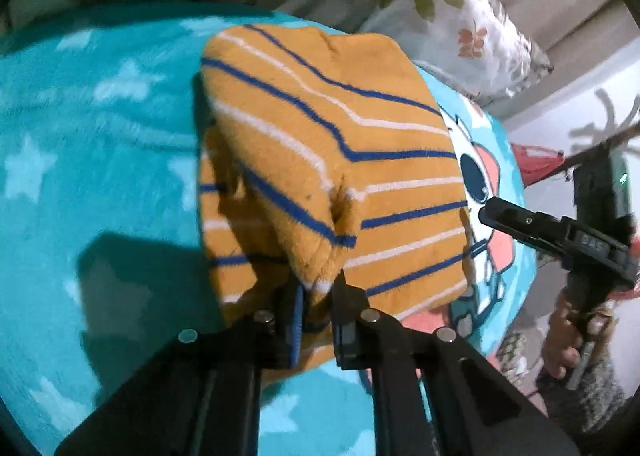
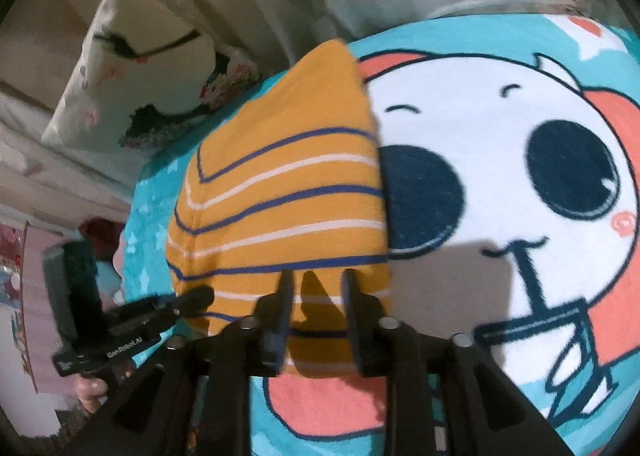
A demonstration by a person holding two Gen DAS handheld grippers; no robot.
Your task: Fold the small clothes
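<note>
Garment: orange striped top (image 1: 320,160) folded on the teal cartoon blanket (image 1: 100,136);
Left hand-held gripper (image 1: 320,292): pinching its near edge;
Right hand-held gripper (image 2: 316,296): spread, above the cloth.

We work over a teal blanket (image 1: 80,160) printed with pale stars and a large white cartoon face (image 2: 500,176). Directly on it lies the orange striped garment (image 1: 320,160), partly folded, its right edge covering part of one dark cartoon eye.

Orange garment (image 1: 320,160) – blue, white stripes; folded, flat on turquoise blanket (image 1: 100,144); near corner lifted.
</note>
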